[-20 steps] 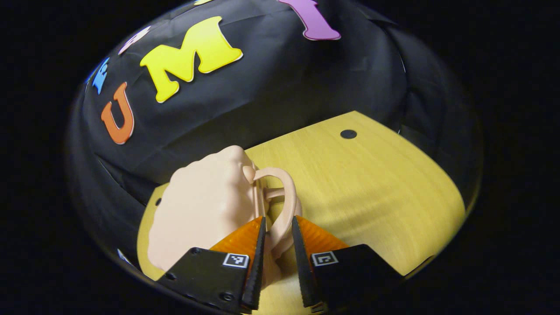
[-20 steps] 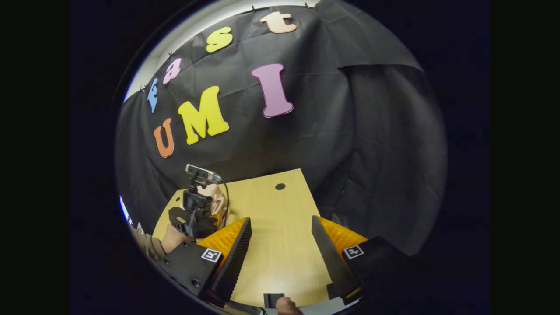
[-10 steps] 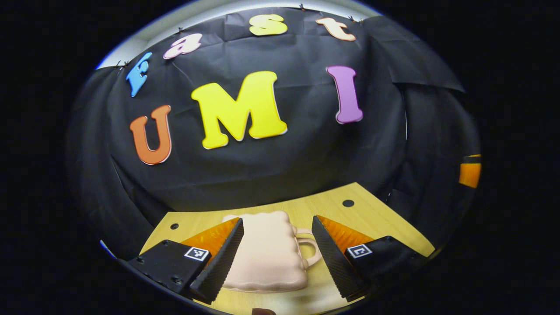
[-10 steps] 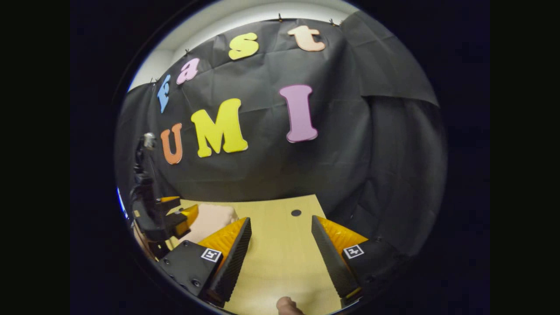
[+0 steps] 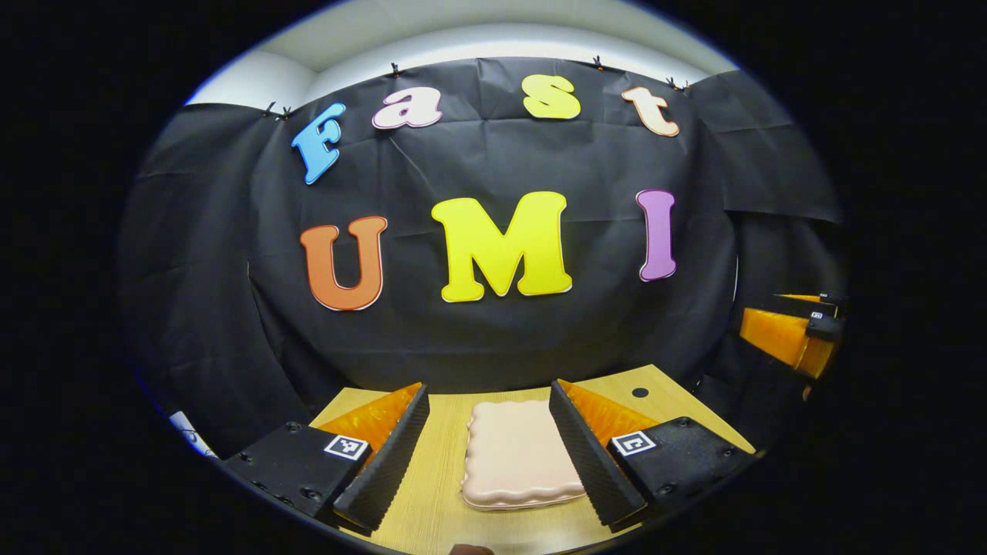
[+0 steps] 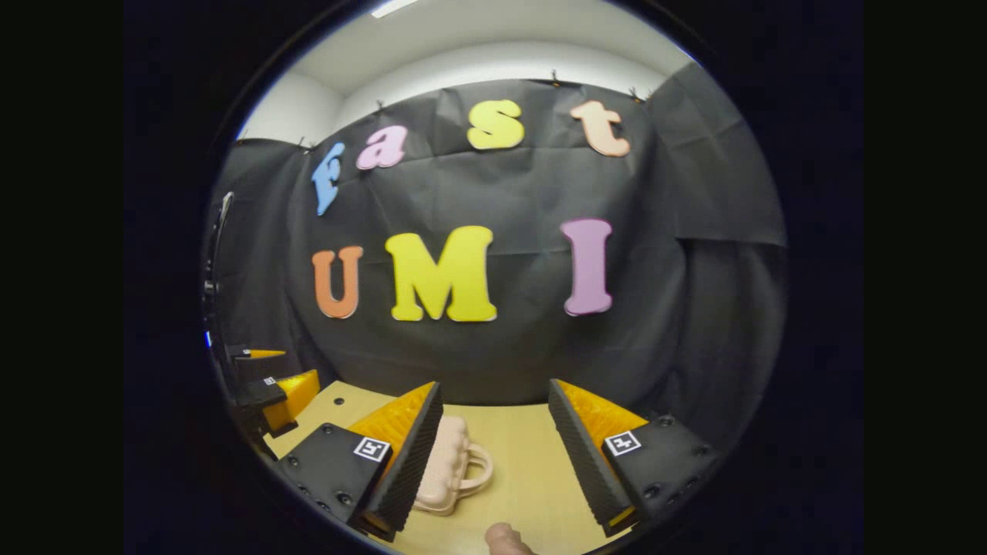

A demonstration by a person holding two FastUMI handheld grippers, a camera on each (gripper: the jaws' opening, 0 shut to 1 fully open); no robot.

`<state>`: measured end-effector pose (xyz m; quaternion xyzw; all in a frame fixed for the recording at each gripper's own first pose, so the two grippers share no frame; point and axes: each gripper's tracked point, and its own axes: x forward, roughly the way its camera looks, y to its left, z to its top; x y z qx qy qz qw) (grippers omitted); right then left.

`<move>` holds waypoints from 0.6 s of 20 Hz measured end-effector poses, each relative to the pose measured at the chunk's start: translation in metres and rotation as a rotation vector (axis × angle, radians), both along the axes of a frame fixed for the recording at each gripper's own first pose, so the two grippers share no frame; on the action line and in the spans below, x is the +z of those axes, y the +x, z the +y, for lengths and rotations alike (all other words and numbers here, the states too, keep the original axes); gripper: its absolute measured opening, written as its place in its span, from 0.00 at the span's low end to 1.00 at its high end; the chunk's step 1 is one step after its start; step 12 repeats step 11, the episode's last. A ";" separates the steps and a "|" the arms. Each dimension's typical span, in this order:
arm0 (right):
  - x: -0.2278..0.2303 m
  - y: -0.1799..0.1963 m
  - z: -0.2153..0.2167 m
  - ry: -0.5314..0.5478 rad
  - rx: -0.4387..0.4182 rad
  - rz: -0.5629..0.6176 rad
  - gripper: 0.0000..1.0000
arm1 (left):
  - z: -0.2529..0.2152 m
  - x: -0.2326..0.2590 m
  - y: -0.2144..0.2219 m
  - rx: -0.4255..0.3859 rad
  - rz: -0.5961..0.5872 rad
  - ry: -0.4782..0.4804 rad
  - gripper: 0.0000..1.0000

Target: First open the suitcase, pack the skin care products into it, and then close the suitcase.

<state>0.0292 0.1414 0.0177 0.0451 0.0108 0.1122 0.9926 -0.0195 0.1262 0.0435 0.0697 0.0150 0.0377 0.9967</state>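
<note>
Pale pink and closed, the small suitcase [image 5: 518, 456] lies flat on the light wooden table [image 5: 439, 493], a little way in front of the black cloth wall. From the left gripper view its ridged lid is seen face-on between the two fingers, and the handle cannot be made out there; the right gripper view takes it from the side, low and partly hidden behind that gripper's left finger, and there the looped handle [image 6: 480, 469] sticks out toward the middle of the table. The left gripper [image 5: 490, 455] stands with its jaws wide apart, the orange-backed black fingers [image 5: 385, 455] straddling the case in the picture but set nearer the camera, touching nothing that I can see. The right gripper [image 6: 493, 455] is spread just as wide over bare wood, holding nothing, with the suitcase off to its left side. Each view also catches the other tool at its edge: the left gripper view has an orange and black piece of the right one at far right, up against the cloth, and the right gripper view has the left one at far left, raised beside the table's corner. A fingertip [image 6: 505, 537] pokes into the bottom edge of the right gripper view, and a dark round hole [image 5: 640, 392] marks the far right part of the tabletop
</note>
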 end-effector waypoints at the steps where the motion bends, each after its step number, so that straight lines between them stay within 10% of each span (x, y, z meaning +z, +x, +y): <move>1: 0.002 -0.003 0.015 -0.012 0.015 -0.008 0.82 | 0.005 0.002 -0.004 -0.010 -0.007 -0.005 0.98; 12: -0.003 -0.012 0.085 -0.064 0.052 0.025 0.82 | 0.055 -0.013 -0.010 -0.036 0.028 -0.070 0.99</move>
